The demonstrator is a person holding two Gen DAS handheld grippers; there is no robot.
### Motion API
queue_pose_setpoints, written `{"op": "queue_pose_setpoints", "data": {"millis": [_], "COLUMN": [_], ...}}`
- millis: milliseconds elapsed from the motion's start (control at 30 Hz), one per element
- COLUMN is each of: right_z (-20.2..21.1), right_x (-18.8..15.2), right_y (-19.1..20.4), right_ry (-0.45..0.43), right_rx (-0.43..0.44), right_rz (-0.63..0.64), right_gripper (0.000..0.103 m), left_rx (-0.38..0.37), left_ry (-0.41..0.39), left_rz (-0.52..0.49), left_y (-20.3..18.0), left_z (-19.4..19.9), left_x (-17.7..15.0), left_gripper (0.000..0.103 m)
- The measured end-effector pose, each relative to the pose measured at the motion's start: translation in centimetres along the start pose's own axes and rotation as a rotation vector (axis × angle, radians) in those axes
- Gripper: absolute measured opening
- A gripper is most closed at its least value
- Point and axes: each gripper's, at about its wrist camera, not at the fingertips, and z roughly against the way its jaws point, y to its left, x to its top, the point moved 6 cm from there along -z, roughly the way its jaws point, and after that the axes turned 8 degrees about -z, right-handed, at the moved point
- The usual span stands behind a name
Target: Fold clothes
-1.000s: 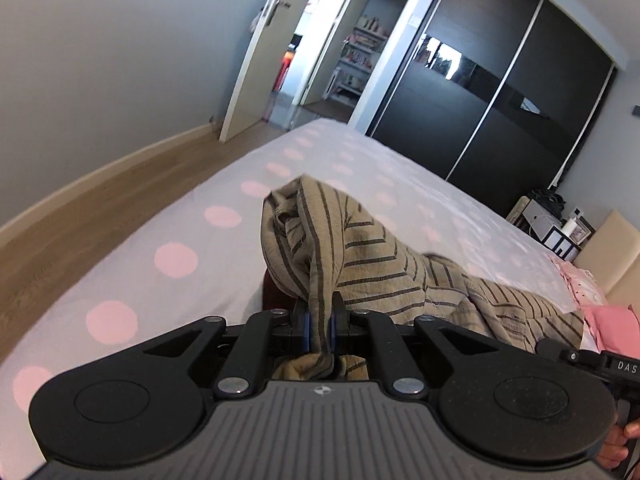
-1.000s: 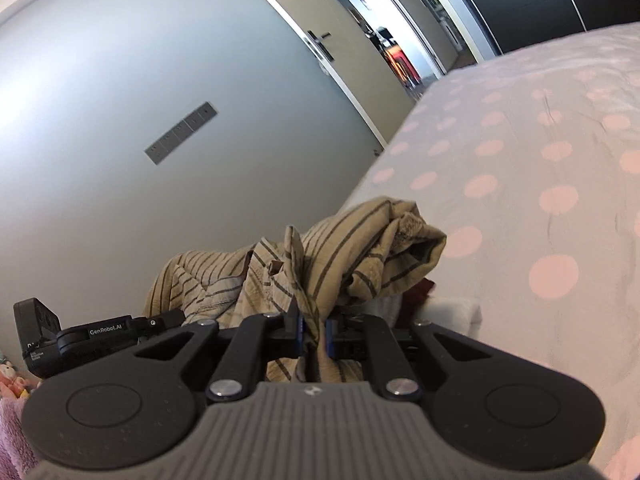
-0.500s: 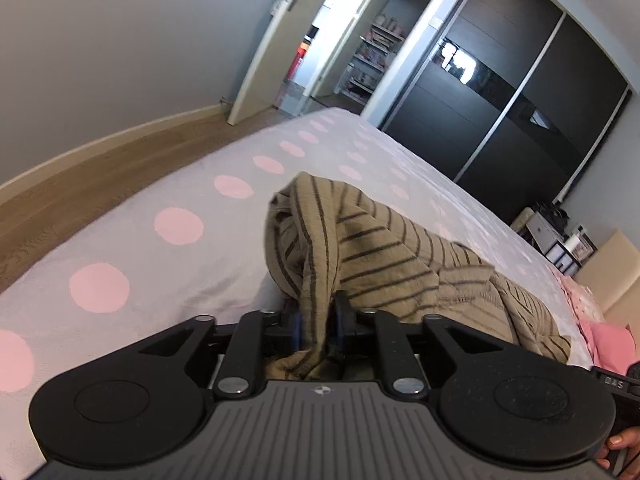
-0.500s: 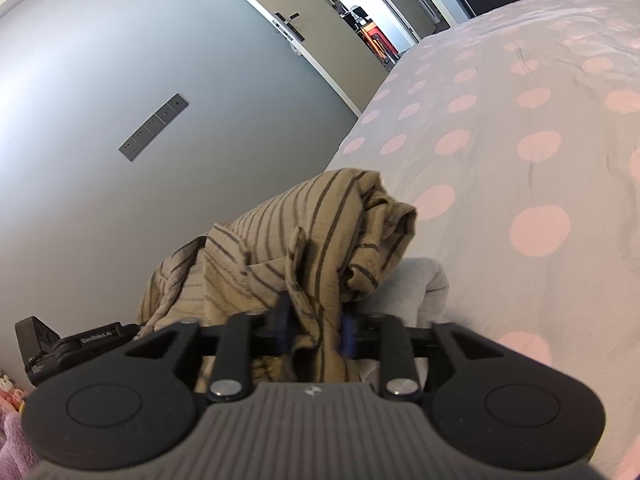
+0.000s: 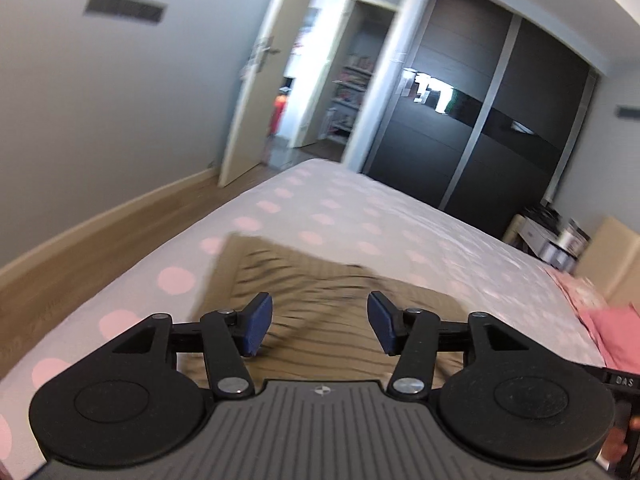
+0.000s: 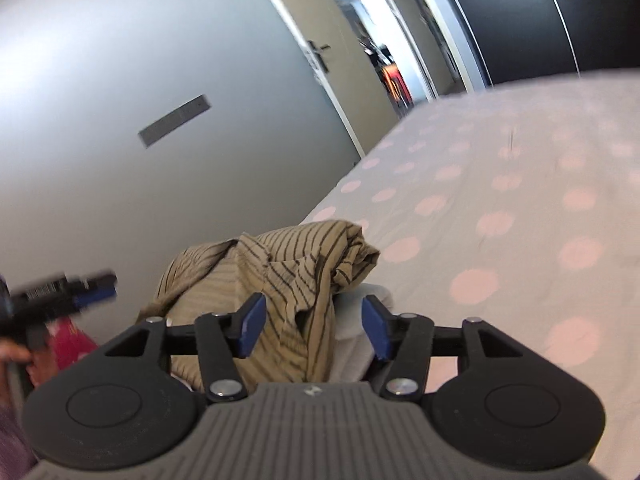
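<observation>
The left claw (image 5: 320,328) stands with its blue pads (image 5: 258,328) wide apart, gripping nothing; the tan striped garment (image 5: 320,280) lies blurred on the dotted bed (image 5: 440,240) beyond it; the right claw (image 6: 314,330) is likewise spread, the garment (image 6: 288,264) bunched between its pads, resting over white cloth (image 6: 356,328).

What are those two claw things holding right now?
Nothing. The left gripper and right gripper both stand open, with the striped shirt loose on the bed.
</observation>
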Motion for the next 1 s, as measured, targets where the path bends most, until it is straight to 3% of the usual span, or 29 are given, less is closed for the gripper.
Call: {"op": "queue_pose_setpoints", "data": {"millis": [67,267,367,500,533,633,767,867,1000], "right_z": [3.4,14.7,20.2,26.4,27.7,30.7,32.8,33.3,33.5], "right_x": [-0.1,-2.1,-3.6,-6.3,-7.3,-10.0,-13.9,-16.9,-20.0], "right_y": [0.8,2.7,2.9,2.3,2.1,0.6,-2.3,-4.4,-5.8], "right_ry": [-0.012,-0.070,-0.112,-0.203,-0.228,-0.286,-0.290,-0.269,-0.250], "right_rx": [-0.016,-0.074,-0.128,-0.239,-0.262,-0.342,-0.473,-0.583,-0.663], "right_rz": [0.089,0.300,0.354,0.422,0.438,0.432,0.373,0.344,0.287], "right_gripper": [0.057,0.072,0.074,0.085,0.087,0.095,0.099,0.099,0.099], "left_rx": [-0.031,-0.144,-0.160,-0.108,-0.088,-0.052,-0.030,0.004,0.026], "left_ry": [-0.013,-0.083,-0.116,-0.137,-0.134,-0.128,-0.131,-0.046,0.098], "left_rz": [-0.060,-0.223,-0.298,-0.441,-0.449,-0.444,-0.405,-0.360,-0.271], "left_y": [-3.8,-15.9,-21.2,-27.5,-28.7,-32.1,-35.3,-36.0,-35.1], "left_z": [2.0,7.6,9.7,11.5,11.8,12.9,14.7,14.7,13.2], "left_x": [0.4,-0.2,-1.5,-4.7,-5.9,-9.4,-14.2,-18.1,-23.0], "left_gripper": [0.053,0.063,0.073,0.076,0.081,0.081,0.081,0.082,0.081]}}
